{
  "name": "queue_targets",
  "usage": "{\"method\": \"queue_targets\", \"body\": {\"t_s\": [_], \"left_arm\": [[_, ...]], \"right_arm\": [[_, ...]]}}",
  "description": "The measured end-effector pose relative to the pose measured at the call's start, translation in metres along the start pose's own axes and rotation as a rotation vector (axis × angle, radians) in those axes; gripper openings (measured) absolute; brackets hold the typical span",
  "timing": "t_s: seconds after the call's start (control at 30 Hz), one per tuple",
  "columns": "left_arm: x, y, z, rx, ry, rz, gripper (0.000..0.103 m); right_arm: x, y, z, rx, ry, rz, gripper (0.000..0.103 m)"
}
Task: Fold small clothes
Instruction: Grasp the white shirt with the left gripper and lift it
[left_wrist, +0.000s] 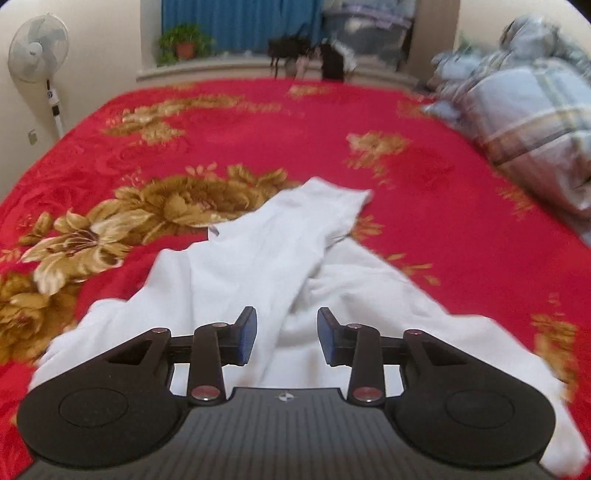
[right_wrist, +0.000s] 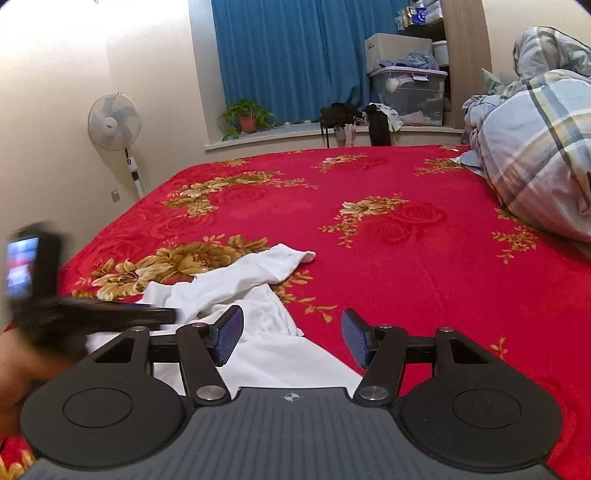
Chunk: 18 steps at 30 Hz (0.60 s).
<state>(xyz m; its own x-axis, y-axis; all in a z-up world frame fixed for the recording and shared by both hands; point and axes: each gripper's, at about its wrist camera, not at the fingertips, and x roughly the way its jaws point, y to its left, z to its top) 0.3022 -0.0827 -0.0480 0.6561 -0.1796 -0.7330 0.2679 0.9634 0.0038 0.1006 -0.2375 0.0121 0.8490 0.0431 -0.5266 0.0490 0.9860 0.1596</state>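
White garment (left_wrist: 280, 266) lies rumpled, unfolded, ahead of and beneath both jaws on the red bedspread (left_wrist: 424, 206). Left gripper (left_wrist: 287, 334) and right gripper (right_wrist: 291, 339) both spread, grasping nothing. Folding looks barely begun.

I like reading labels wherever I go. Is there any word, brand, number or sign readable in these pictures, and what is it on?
No text can be read.
Fan: a small dark mark on its hub, too small to read.
Fan pole: a dark control mark, no letters legible.
Left gripper and right gripper: each body bears only a small crosshair symbol, no words.
Small screen at the left edge: lit but blurred.
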Motion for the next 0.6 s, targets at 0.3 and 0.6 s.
{"method": "queue_targets", "body": {"t_s": [0.3,0.6], "left_arm": [[-0.051,0.147,0.002,-0.186,-0.118,0.166,0.004],[-0.181,0.373,-0.120,-0.722,-0.062,0.861,0.005]], "right_arm": [[0.024,-0.012,0.010,0.004,0.016,-0.009,0.061],[0.037,-0.017,0.006,0.038,0.052,-0.006,0.061]]}}
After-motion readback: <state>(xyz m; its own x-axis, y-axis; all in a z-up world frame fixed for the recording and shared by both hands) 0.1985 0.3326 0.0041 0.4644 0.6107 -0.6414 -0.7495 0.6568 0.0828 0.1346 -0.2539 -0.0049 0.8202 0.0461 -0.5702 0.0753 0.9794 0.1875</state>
